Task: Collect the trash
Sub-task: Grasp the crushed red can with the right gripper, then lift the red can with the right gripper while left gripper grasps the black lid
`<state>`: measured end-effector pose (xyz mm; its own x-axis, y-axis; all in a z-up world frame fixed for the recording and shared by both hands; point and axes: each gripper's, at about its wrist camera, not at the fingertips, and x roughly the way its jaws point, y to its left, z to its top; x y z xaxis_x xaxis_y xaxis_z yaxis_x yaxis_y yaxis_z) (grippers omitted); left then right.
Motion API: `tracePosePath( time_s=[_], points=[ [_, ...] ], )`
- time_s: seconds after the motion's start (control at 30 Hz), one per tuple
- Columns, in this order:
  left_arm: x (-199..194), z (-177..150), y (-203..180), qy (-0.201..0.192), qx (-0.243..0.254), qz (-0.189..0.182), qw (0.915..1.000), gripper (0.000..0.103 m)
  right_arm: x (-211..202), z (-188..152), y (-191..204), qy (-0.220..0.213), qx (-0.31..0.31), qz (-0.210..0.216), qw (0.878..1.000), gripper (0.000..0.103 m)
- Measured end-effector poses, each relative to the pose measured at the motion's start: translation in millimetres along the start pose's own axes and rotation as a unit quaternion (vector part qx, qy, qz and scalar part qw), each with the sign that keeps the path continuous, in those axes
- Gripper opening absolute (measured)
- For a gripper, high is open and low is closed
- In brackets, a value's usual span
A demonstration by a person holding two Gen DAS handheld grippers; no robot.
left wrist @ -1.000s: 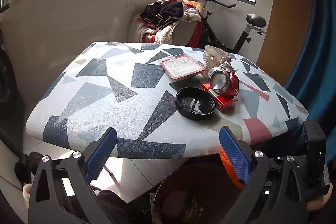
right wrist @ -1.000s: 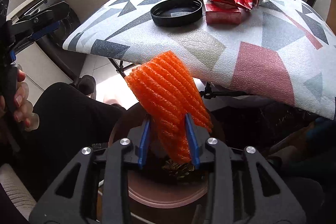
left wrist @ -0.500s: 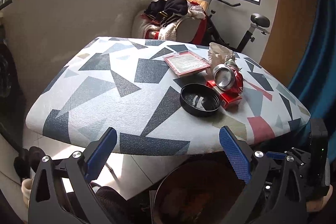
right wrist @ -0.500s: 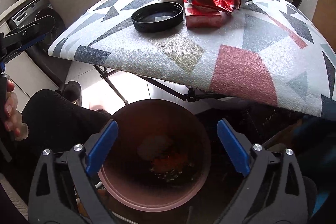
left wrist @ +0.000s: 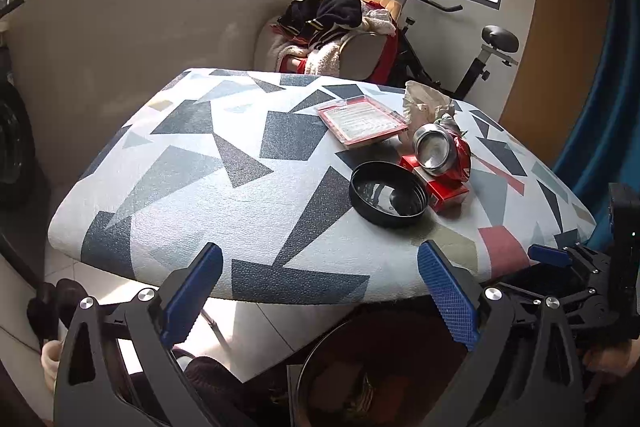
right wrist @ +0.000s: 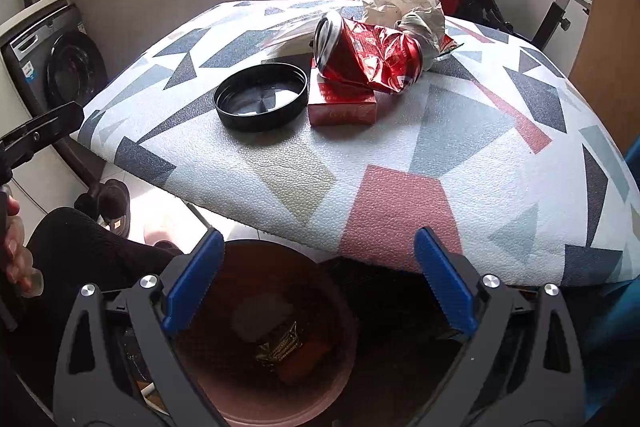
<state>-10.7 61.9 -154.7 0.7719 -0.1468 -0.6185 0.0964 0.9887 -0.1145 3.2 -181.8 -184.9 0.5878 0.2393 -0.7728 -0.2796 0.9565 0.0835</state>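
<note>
While both tongs (left wrist: 320, 291) (right wrist: 316, 279) gape empty, the crushed can (right wrist: 368, 57) lies on the table (right wrist: 400, 155).

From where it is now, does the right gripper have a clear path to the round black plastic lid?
Probably yes. The right gripper is open and empty above the bin, and the round black plastic lid lies uncovered near the table's front edge, beside the red box, with nothing between.

Shiny metal can (right wrist: 366, 57), pebbled tablecloth (right wrist: 400, 163)
</note>
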Motion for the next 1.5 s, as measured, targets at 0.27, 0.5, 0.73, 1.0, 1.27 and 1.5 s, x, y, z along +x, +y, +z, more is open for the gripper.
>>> tracePosePath(
  time_s=[0.27, 0.5, 0.73, 1.0, 1.27, 1.5],
  points=[
    [7.7, 17.5, 12.4, -0.008, -0.013, 0.002, 0.9999, 0.096, 11.2, 65.5, -22.8, -0.045, 0.031, 0.003, 0.999, 0.083],
    [18.6, 18.2, 22.4, -0.001, -0.033, -0.003, 0.9994, 0.096, 51.5, 118.0, -23.1, -0.041, 0.041, -0.028, 0.998, 0.061],
    [34.6, 16.7, 26.6, 0.011, -0.044, -0.013, 0.9989, 0.095, 84.5, 137.4, -15.4, -0.021, 0.044, -0.036, 0.998, 0.046],
    [52.3, 19.1, 25.1, 0.032, -0.061, -0.045, 0.9966, 0.095, 74.1, 135.2, -4.3, -0.053, -0.003, -0.035, 0.998, 0.025],
    [91.6, 30.1, -23.7, 0.062, 0.066, -0.072, 0.9933, 0.097, 31.1, 139.1, -8.3, -0.108, -0.035, -0.016, 0.993, 0.024],
    [135.6, 34.0, -65.5, 0.097, 0.165, -0.073, 0.9788, 0.097, 8.6, 144.4, -25.6, -0.128, -0.015, -0.008, 0.992, 0.024]
  ],
)
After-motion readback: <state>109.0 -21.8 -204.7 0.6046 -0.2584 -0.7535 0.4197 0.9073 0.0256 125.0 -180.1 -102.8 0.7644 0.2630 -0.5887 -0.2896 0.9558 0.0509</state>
